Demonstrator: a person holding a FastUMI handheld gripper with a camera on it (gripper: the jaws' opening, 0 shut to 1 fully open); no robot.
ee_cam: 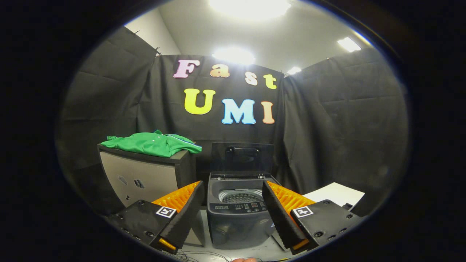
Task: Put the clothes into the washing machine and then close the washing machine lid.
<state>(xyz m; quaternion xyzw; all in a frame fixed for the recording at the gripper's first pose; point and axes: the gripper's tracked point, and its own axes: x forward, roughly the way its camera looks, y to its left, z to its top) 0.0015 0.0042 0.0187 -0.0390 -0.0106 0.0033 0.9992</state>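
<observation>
Jaws wide apart (empty), washing machine beyond.

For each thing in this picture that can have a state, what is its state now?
Washing machine: upright, drum empty as far as it shows.
Washing machine lid: open, raised upright at the back.
Green garment: lying loosely folded on top of the cabinet, not yet in the machine.
Cabinet: front closed.
Gripper: open, fingers spread apart, holding nothing; the machine is just ahead between them.
</observation>
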